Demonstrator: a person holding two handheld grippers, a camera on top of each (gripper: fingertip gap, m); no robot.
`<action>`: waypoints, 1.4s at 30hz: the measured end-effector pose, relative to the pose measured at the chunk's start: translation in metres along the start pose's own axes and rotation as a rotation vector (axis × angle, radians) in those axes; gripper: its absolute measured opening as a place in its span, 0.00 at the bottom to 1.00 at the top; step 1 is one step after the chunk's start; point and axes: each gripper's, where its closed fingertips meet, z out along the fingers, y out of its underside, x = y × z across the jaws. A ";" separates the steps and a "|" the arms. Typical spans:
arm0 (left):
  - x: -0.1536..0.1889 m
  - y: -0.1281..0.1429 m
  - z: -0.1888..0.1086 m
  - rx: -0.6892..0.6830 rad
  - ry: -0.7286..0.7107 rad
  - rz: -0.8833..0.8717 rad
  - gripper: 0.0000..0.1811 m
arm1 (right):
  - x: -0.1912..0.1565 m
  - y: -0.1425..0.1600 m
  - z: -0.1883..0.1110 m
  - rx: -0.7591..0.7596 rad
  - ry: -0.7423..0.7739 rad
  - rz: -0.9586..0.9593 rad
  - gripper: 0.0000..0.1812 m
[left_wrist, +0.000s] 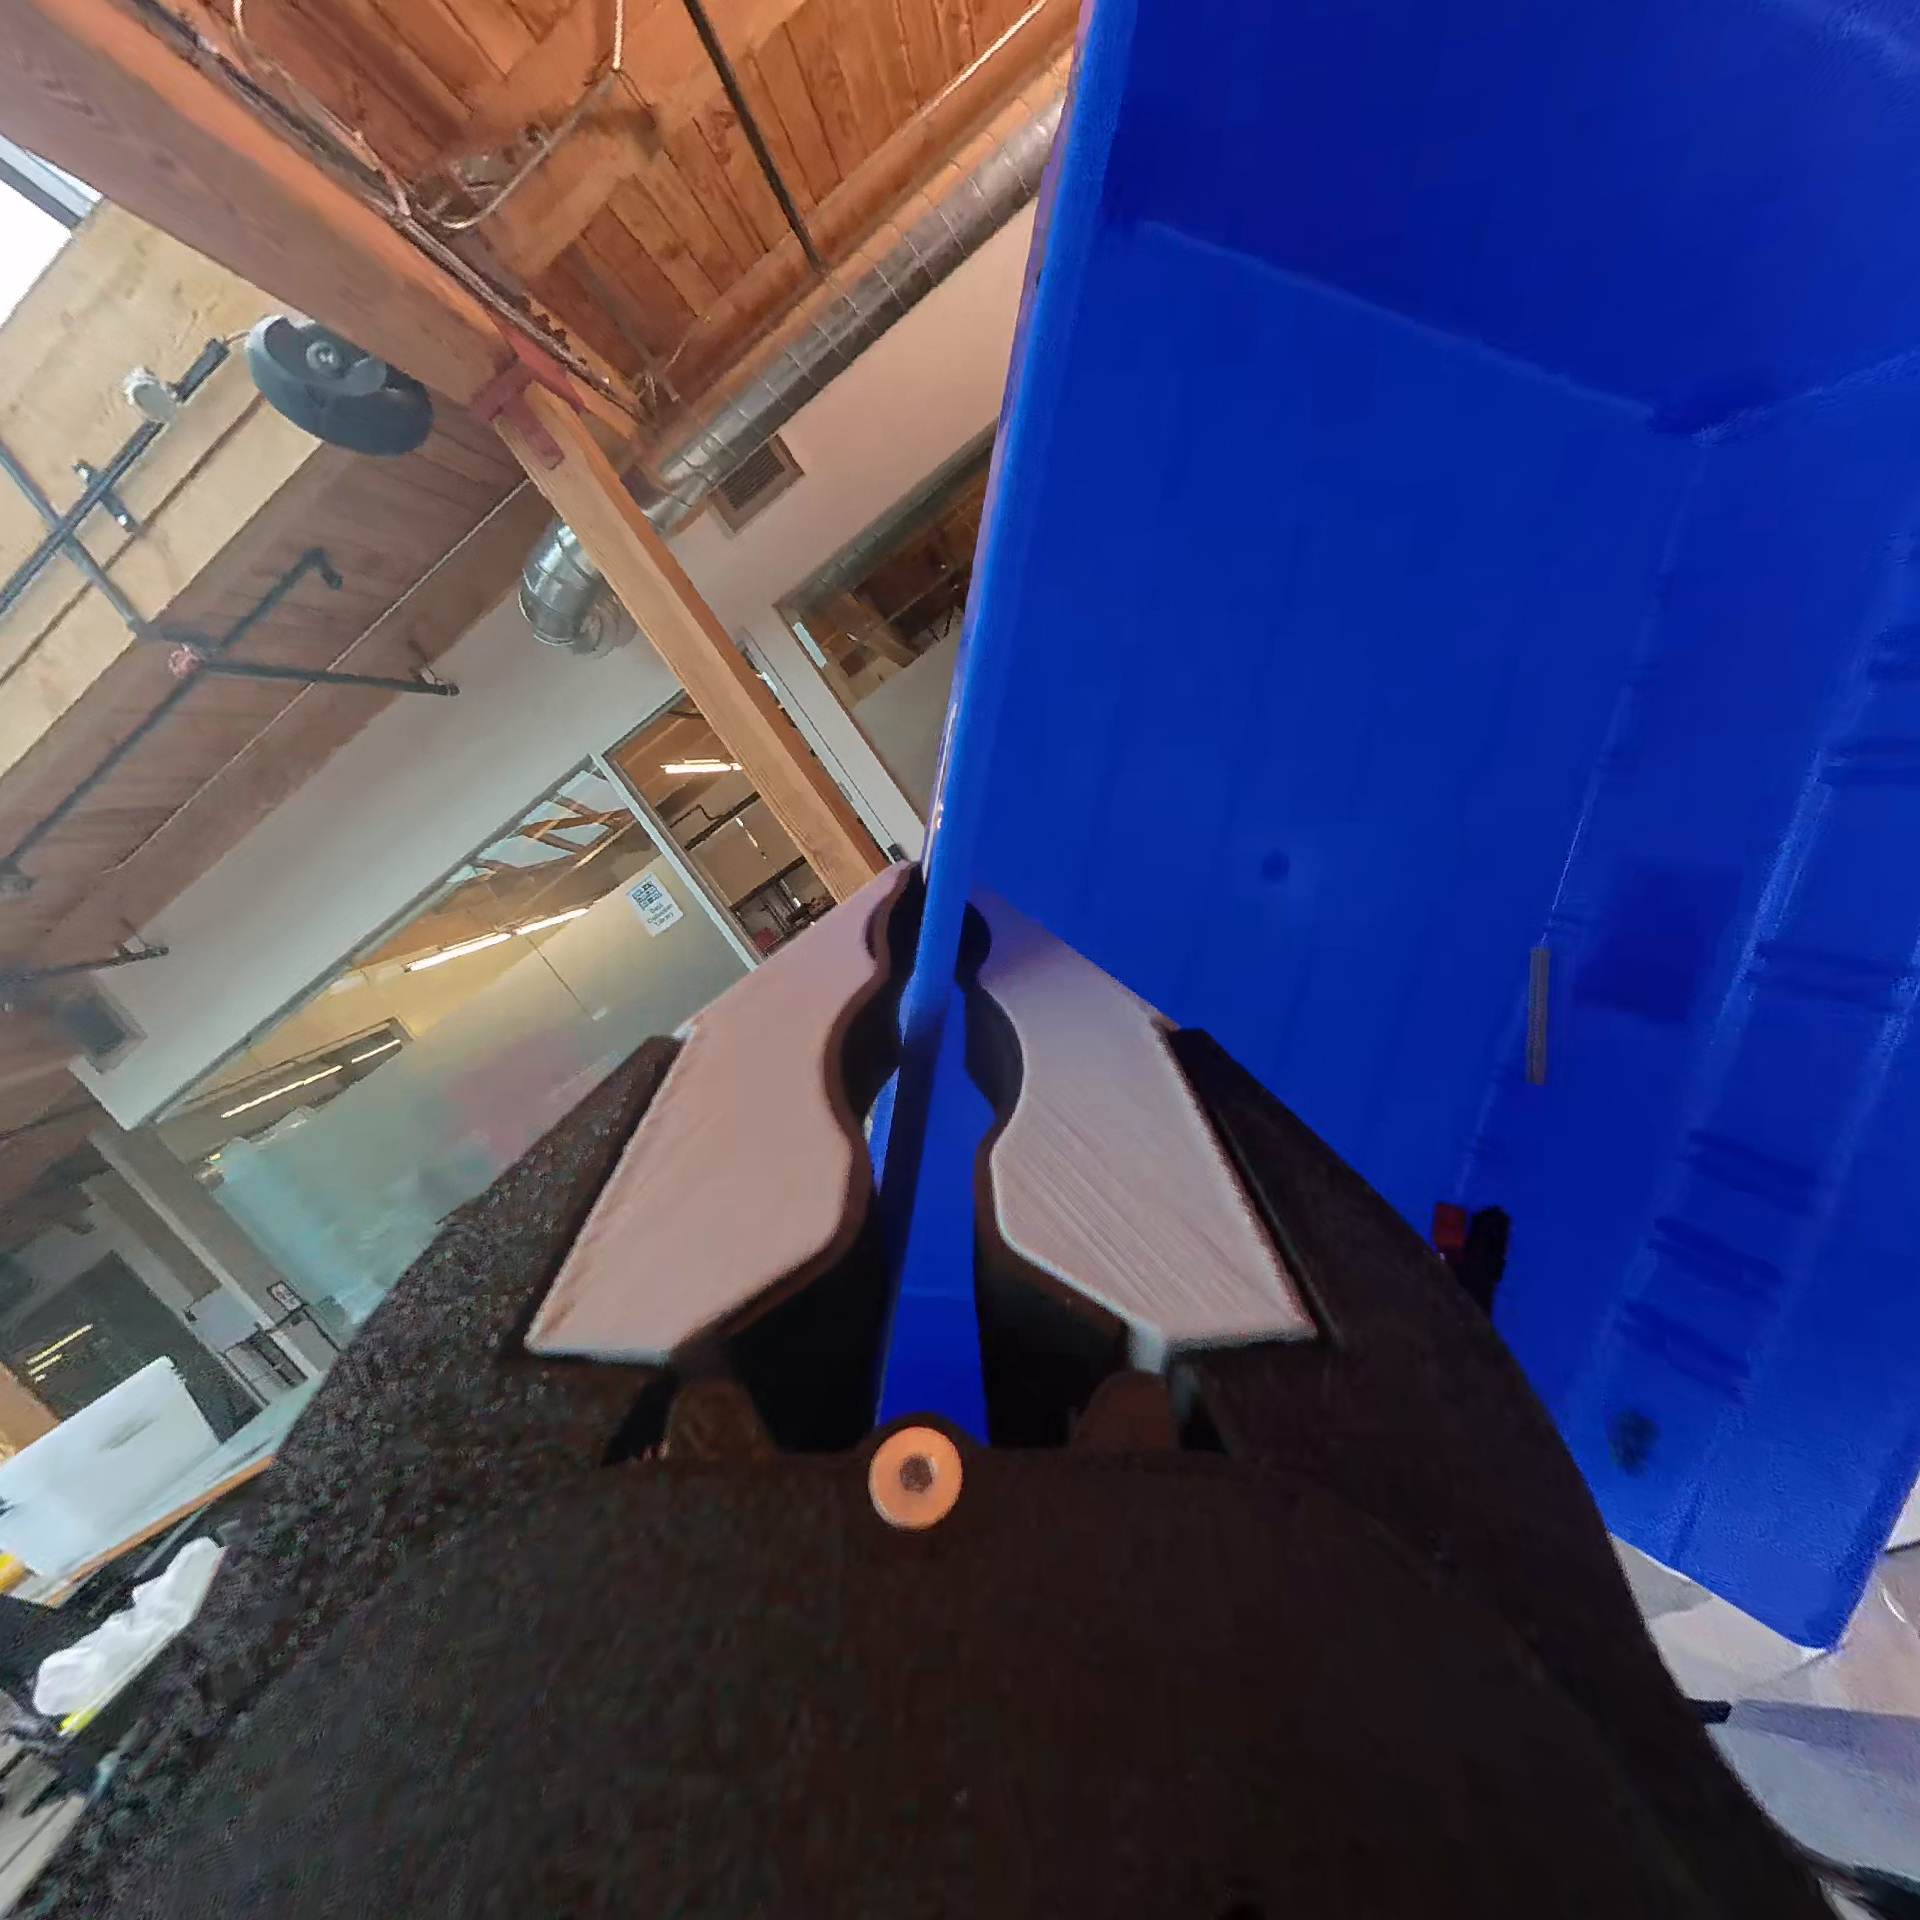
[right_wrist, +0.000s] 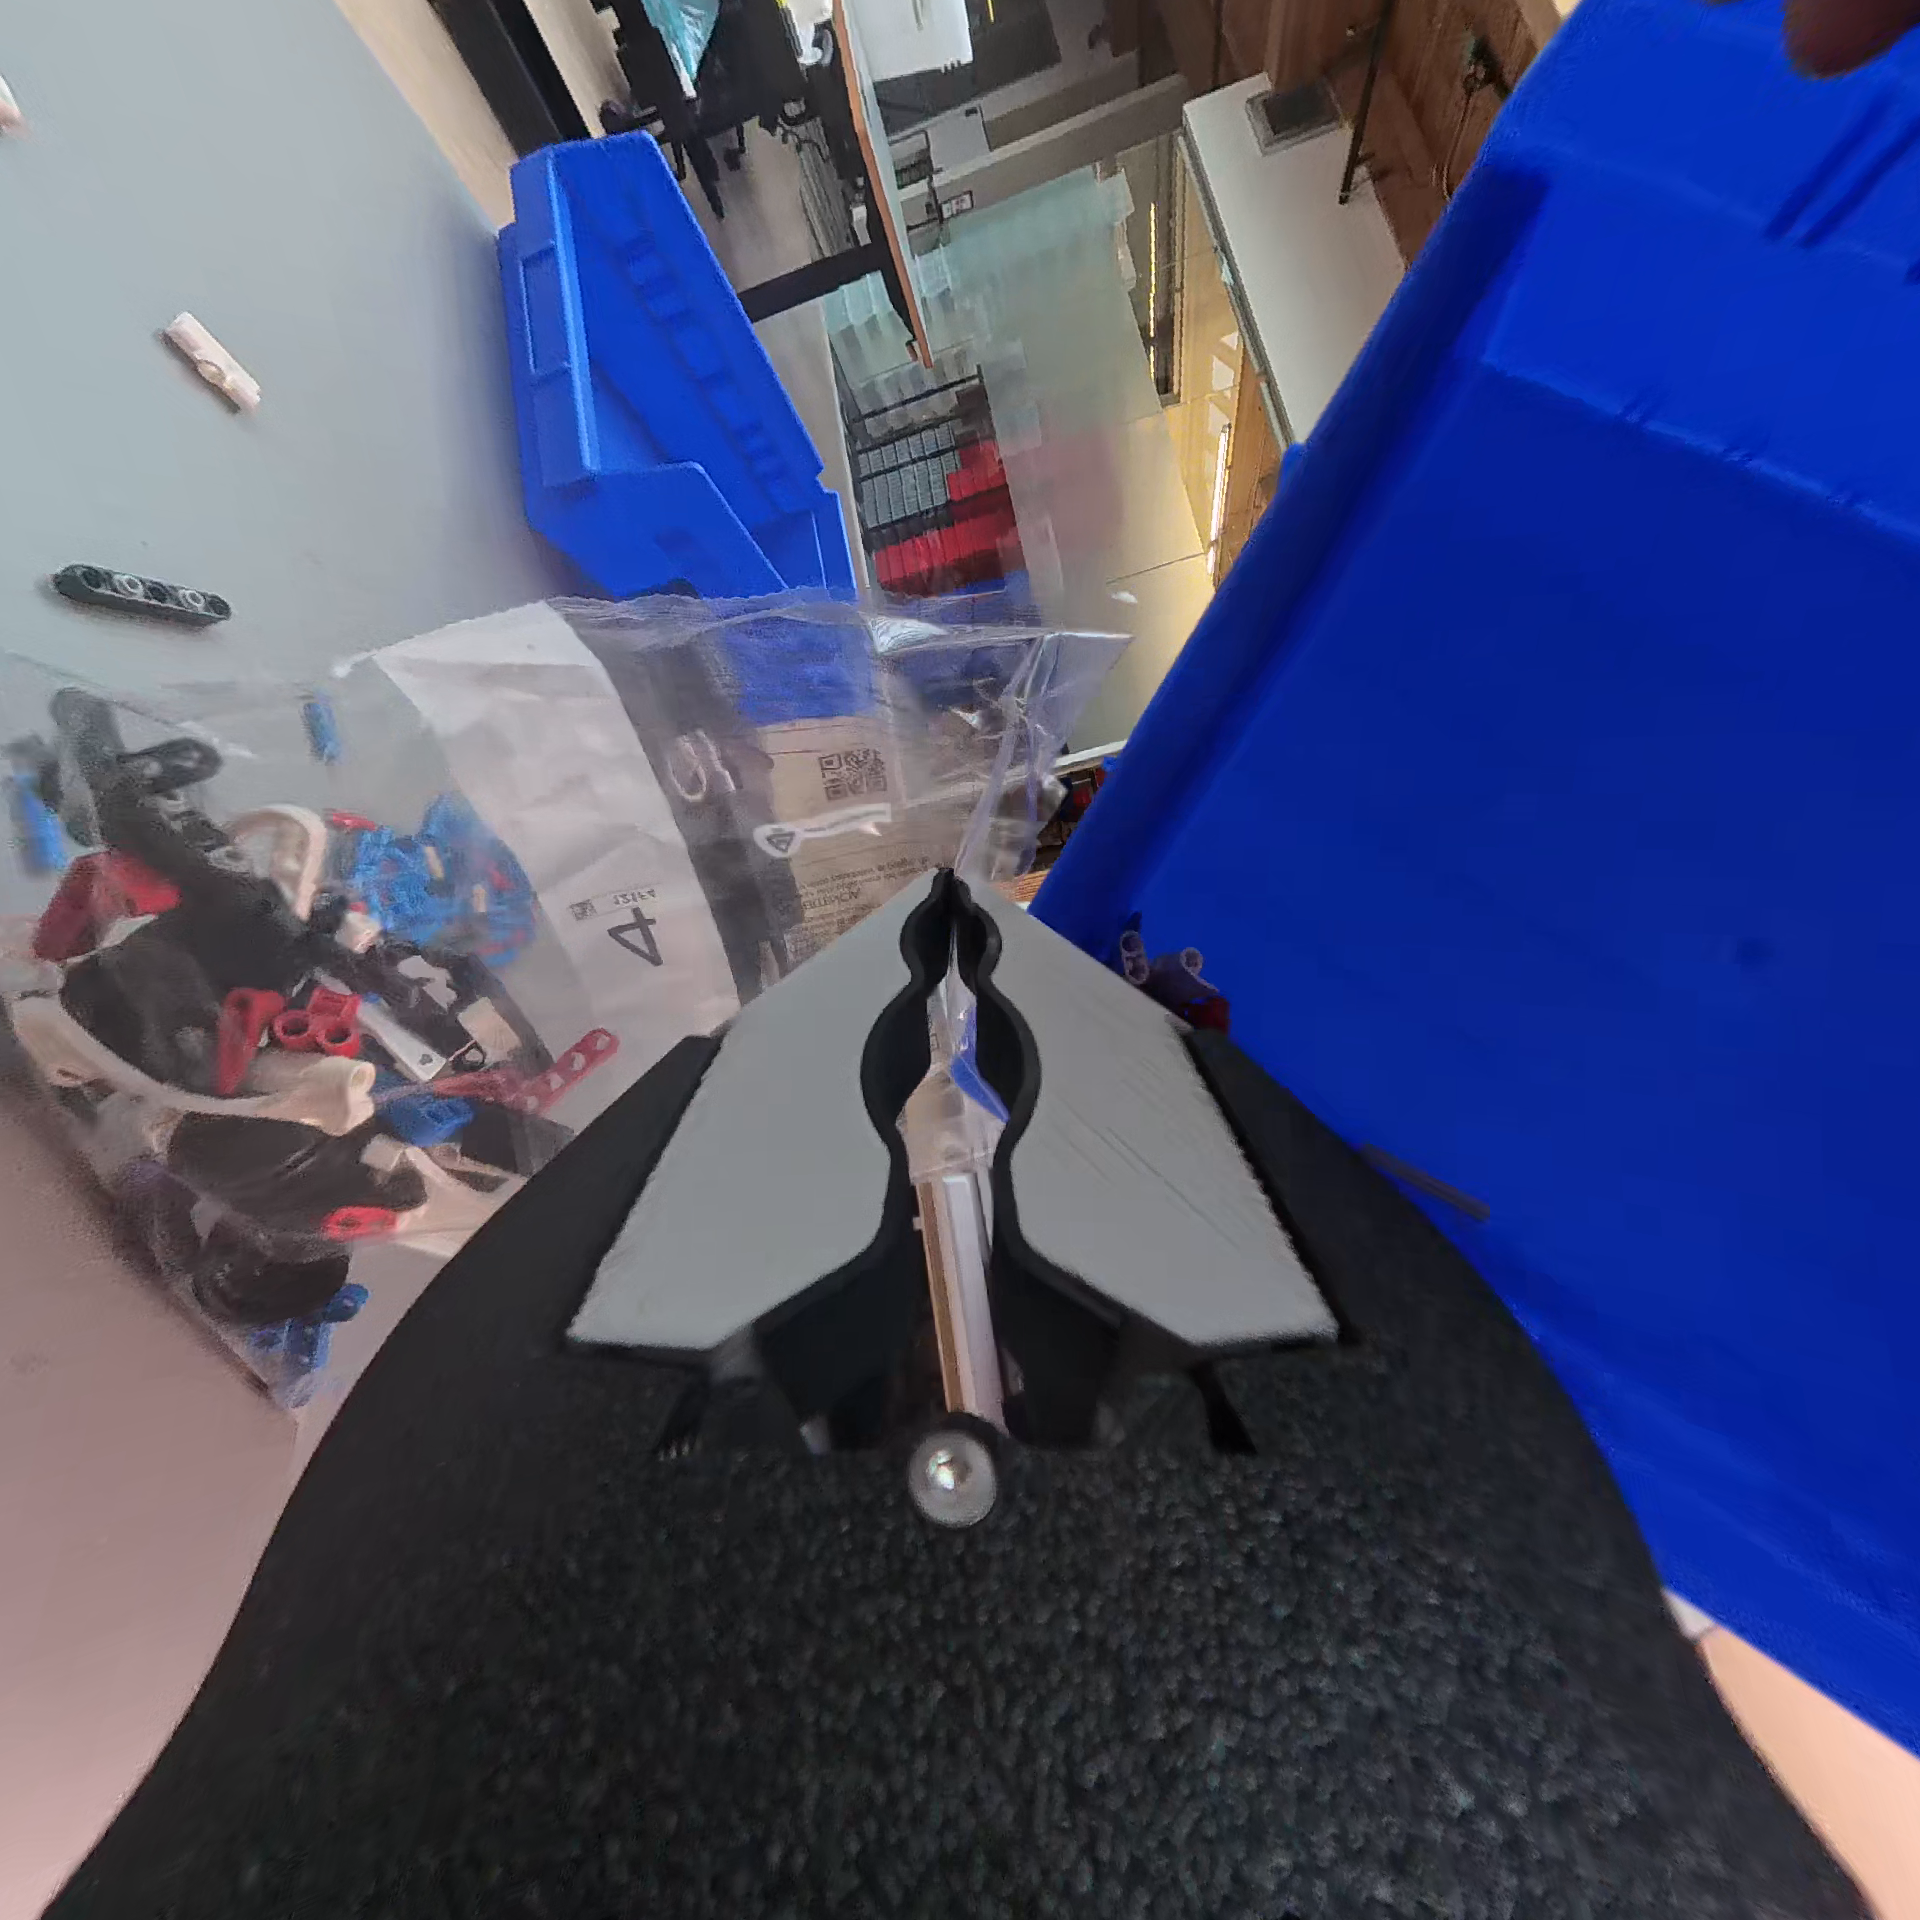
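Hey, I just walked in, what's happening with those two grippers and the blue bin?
A person is working two handheld grippers. The left gripper is shut on the wall of a blue bin, tipped up toward the ceiling. The right gripper is shut on the edge of a clear bag of small building pieces on the table. A second blue bin lies farther back, with a black beam and a white piece loose on the table.

Smooth, faintly glossy blue plastic bin (left_wrist: 1403, 675), its wall pinched in the left claw (left_wrist: 940, 914), whose body looks grainy matt black. The right claw (right_wrist: 945, 883) nips a crinkled, shiny clear plastic bag (right_wrist: 623, 748) of hard plastic building pieces (right_wrist: 260, 997).
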 end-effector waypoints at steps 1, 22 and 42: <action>-0.001 0.004 -0.002 0.002 -0.008 -0.022 0.01 | 0.000 0.002 -0.002 -0.001 -0.002 0.007 0.00; 0.004 0.018 -0.036 0.152 -0.070 -0.112 0.02 | 0.001 0.024 -0.014 -0.058 0.003 0.005 0.00; 0.014 0.019 -0.041 0.258 -0.050 -0.078 0.01 | 0.002 0.033 -0.015 -0.064 0.006 0.021 0.00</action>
